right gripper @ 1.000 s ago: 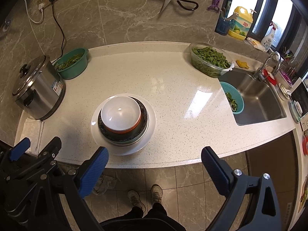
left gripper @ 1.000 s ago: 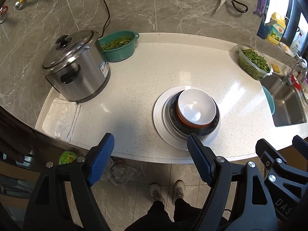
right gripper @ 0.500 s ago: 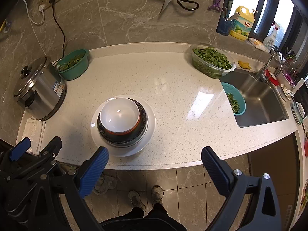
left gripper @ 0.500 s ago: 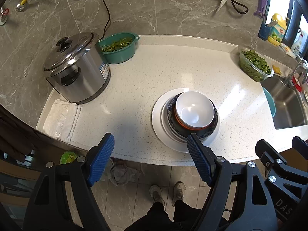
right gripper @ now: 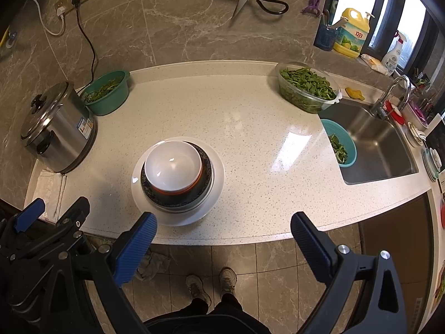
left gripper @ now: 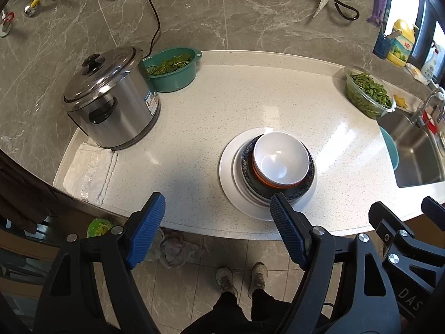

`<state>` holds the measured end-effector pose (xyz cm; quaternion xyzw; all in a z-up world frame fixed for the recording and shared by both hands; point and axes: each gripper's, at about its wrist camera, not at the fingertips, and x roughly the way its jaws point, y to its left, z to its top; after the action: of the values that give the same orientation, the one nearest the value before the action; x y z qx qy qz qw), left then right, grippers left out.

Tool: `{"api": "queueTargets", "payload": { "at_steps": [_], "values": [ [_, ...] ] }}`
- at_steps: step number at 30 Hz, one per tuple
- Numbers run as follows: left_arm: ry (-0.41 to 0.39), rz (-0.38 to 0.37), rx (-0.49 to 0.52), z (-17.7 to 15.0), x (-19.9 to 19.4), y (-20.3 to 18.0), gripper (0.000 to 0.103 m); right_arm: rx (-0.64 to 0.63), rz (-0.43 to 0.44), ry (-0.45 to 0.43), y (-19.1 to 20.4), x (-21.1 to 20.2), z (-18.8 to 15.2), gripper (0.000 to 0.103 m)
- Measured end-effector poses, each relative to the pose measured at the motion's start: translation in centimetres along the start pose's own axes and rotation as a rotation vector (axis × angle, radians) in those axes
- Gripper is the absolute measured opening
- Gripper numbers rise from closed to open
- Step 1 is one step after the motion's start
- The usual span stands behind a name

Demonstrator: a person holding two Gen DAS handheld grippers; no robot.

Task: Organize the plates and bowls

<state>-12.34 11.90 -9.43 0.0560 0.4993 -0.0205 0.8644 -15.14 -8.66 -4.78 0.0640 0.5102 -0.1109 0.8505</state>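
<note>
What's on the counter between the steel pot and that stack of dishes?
Nothing: bare counter between the pot and the stack, seen in both views.

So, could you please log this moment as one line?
left gripper: open, empty | right gripper: open, empty | bowls: stacked on white plate

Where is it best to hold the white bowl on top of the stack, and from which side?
Probably the rim of the white bowl, from above: it sits upright, nested in the dark bowl, so its wall is mostly hidden. One finger inside, one outside, on the near rim facing the open right gripper.
</note>
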Motion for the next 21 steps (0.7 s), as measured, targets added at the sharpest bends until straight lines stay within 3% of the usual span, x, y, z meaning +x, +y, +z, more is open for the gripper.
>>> {"api": "queueTargets", "payload": {
  "at_steps": [21],
  "values": [
    [-0.005, 0.007, -0.015, -0.47, -0.70, -0.16, 0.077, -0.007, 0.007, -0.005, 0.18, -0.11, 0.15, 0.099]
  ]
}}
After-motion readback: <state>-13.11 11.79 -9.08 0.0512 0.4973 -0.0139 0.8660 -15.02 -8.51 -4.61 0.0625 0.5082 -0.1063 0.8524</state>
